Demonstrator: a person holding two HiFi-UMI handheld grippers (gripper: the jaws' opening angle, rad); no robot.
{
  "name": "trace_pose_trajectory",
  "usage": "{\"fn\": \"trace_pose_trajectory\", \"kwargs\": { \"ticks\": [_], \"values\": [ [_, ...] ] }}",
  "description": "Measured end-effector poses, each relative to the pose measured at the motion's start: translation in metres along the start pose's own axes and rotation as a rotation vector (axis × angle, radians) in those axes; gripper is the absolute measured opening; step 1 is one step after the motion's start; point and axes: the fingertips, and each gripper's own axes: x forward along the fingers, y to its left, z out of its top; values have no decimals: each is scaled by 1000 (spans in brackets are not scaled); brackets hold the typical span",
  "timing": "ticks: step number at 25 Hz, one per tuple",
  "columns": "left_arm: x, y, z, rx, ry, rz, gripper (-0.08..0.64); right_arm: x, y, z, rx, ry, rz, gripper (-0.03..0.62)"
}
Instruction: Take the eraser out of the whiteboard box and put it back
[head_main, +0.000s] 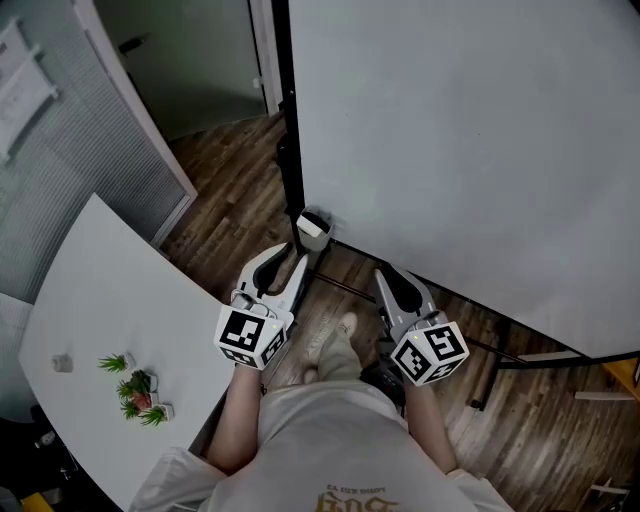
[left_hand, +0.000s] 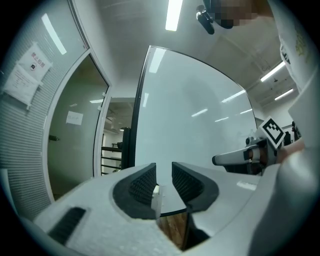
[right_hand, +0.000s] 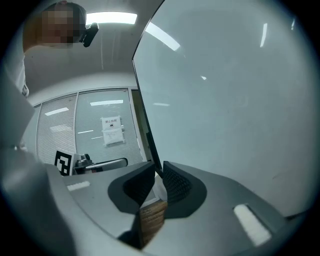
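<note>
Both forearms bent, grippers level, aimed at large white whiteboard (head_main: 470, 150). L grey two-jaw gripper (head_main: 283, 256) & R grey two-jaw gripper (head_main: 396, 276): jaws nearly together, slim gap, empty. Small white whiteboard box (head_main: 313, 229) just ahead at board's corner; eraser can't be made out.

Two grippers are counted, a left gripper (head_main: 287, 255) and a right gripper (head_main: 398, 278), and two marker cubes, a left cube (head_main: 250, 337) and a right cube (head_main: 430, 352). One whiteboard (head_main: 460, 150), one whiteboard box (head_main: 313, 228) and one table (head_main: 120, 290) are seen. On the table one grey object (head_main: 62, 362) and one cluster of green sprigs (head_main: 135, 388) are found, the sprigs too small to be numbered. Two paper notices are counted in the left gripper view, a blind notice (left_hand: 27, 70) and a door notice (left_hand: 74, 117).
</note>
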Motion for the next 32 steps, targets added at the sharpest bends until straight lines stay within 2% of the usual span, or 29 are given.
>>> {"fn": "trace_pose_trajectory", "kwargs": {
  "ticks": [3,7,11,25,32],
  "values": [
    [-11,-5,9,-20,-28,-8,40,-6,3,6,9,-36,-38,18],
    [-20,-9,12,-27,-40,-7,0,-13,7,14,6,-67,-68,12],
    [-23,-10,10,-43,-29,-6,1,-17,7,18,-10,-81,-85,12],
    [-27,-7,5,-19,6,36,0,-21,16,16,-96,-50,-90,11],
    [-23,-4,3,-22,16,32,0,-17,15,15,-90,-43,-89,12]
  ]
}}
